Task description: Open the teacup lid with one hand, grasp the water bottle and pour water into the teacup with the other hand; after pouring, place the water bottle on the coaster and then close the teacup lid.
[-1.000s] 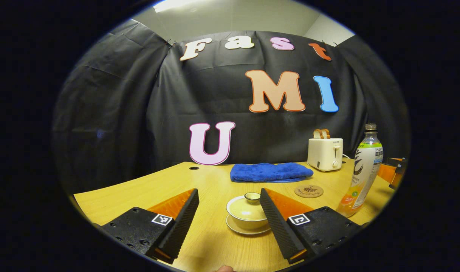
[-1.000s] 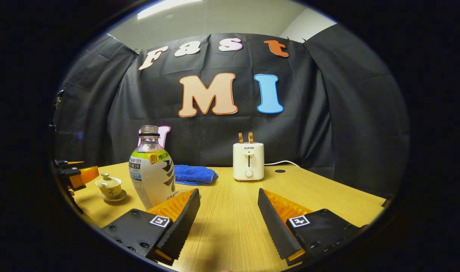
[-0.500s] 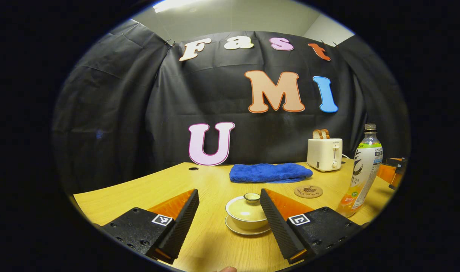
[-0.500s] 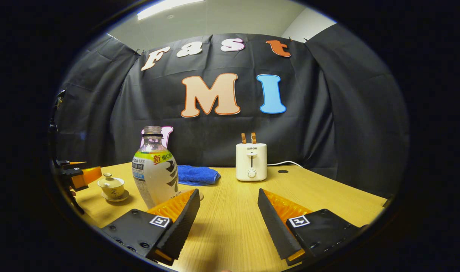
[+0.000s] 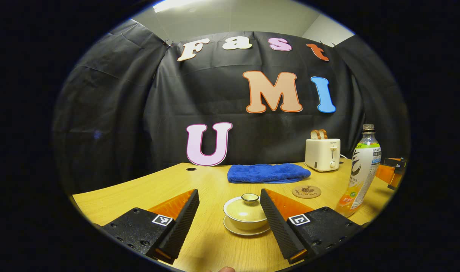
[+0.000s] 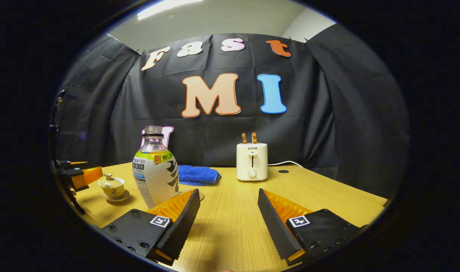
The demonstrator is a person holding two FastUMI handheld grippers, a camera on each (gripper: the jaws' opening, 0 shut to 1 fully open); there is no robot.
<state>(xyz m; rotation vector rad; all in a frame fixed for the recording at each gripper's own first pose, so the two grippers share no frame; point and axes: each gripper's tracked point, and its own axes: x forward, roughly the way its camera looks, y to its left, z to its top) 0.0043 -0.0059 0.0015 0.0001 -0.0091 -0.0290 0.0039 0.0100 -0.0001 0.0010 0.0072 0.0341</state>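
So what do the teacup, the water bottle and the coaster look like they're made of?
Teacup: likely glazed ceramic, with a pale glossy lid and saucer.
Water bottle: clear plastic by its see-through neck, wrapped in a printed label.
Coaster: probably wood or cork, a matte brown disc with a dark print.

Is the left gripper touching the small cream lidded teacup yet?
Apart. The right gripper view shows bare table between the left gripper and the small cream lidded teacup.

Lidded teacup (image 5: 246, 212) on saucer; bottle (image 5: 359, 172) upright, uncapped.
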